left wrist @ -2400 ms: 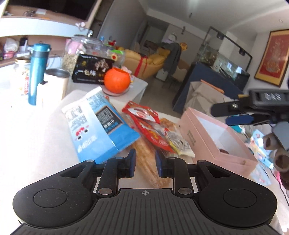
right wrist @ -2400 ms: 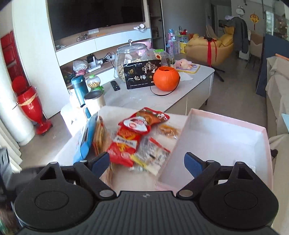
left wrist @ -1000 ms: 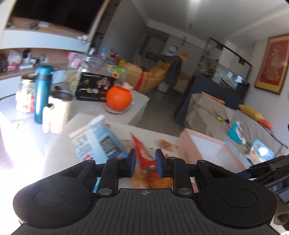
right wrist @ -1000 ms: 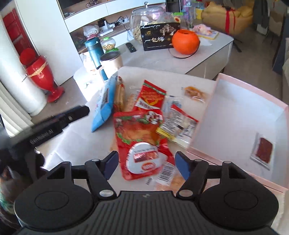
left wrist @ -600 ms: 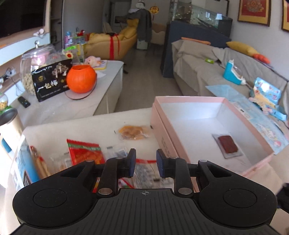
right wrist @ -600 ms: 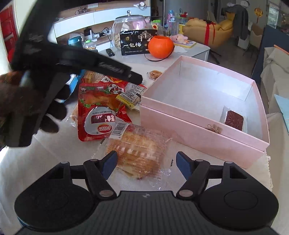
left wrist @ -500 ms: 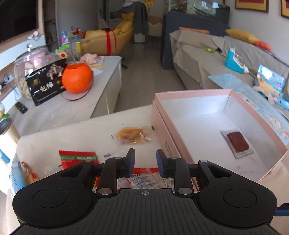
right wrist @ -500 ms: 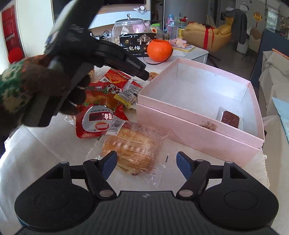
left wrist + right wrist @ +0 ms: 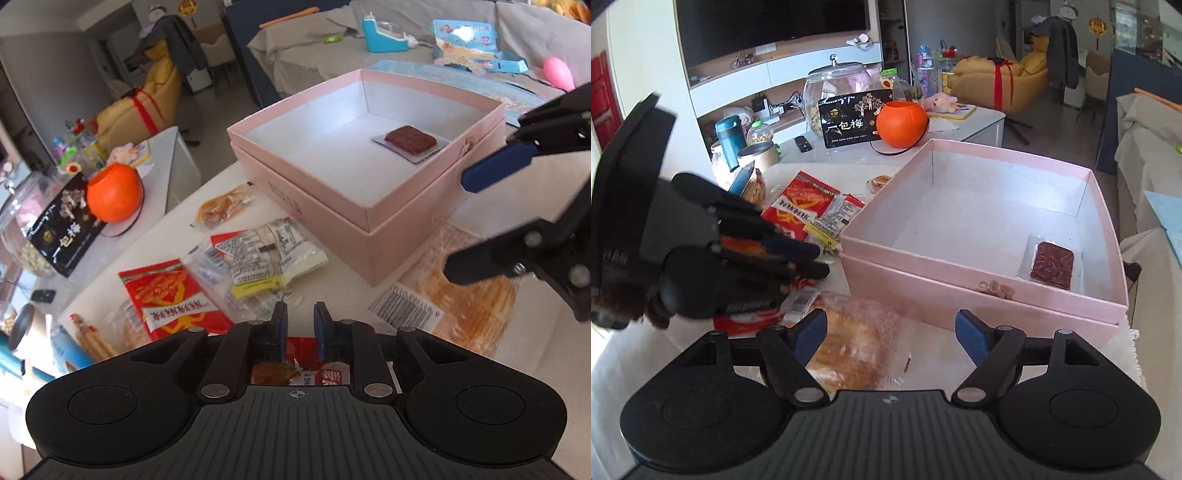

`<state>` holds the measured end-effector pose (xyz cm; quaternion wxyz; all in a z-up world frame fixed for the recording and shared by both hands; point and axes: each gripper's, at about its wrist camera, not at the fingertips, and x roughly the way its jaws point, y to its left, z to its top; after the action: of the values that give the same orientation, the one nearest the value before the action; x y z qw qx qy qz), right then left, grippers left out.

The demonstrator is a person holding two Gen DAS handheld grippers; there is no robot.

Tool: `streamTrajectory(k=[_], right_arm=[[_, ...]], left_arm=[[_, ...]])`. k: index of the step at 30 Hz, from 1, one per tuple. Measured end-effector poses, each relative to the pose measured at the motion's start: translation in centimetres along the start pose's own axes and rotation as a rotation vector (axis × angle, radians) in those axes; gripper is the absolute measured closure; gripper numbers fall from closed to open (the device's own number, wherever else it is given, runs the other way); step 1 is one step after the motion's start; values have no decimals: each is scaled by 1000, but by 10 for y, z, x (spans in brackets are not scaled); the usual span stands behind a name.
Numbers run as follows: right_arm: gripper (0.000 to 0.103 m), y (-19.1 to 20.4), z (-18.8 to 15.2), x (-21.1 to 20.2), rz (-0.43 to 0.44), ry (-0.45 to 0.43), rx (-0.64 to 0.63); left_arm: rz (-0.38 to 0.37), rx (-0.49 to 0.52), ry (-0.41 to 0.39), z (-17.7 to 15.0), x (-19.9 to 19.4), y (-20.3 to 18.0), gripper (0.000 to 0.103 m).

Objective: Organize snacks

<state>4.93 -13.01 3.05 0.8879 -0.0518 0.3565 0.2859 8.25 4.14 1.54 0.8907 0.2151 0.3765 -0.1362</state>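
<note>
Your left claw (image 9: 298,328) tilts down, narrow and empty, now nearer the pink box (image 9: 369,221). Your right claw (image 9: 891,334) is opening over the bread packet (image 9: 857,343).

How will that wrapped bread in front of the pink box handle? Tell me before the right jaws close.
The bread looks soft, so a hard pinch would probably squash it. Its clear wrapper looks loose and glossy, so it may slip or crinkle. It probably weighs little for its bulk.
</note>
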Motion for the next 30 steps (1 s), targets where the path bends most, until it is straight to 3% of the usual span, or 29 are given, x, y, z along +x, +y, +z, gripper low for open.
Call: streamTrajectory(k=[5, 7, 10, 13, 16, 19, 25, 30], right_arm=[[26, 2, 14, 18, -51, -11, 34], [26, 0, 15, 22, -119, -19, 48], [26, -9, 13, 24, -101, 12, 79], [26, -7, 6, 25, -102, 35, 58], [26, 2, -3, 17, -105, 36, 5], [26, 6, -10, 6, -95, 35, -42], [25, -4, -19, -5, -53, 48, -42], [24, 7, -21, -15, 56, 62, -36]], left_arm=[[134, -26, 29, -13, -4, 11, 82], [74, -141, -3, -10, -9, 28, 82], [-39, -344, -97, 10, -11, 57, 82], [-5, -411, -113, 43, 16, 71, 83], [24, -400, -48, 64, 55, 74, 83], [0, -305, 0, 63, 69, 61, 84], [-98, -189, -14, 16, 28, 22, 85], [-106, -277, -52, -14, -9, 20, 82]])
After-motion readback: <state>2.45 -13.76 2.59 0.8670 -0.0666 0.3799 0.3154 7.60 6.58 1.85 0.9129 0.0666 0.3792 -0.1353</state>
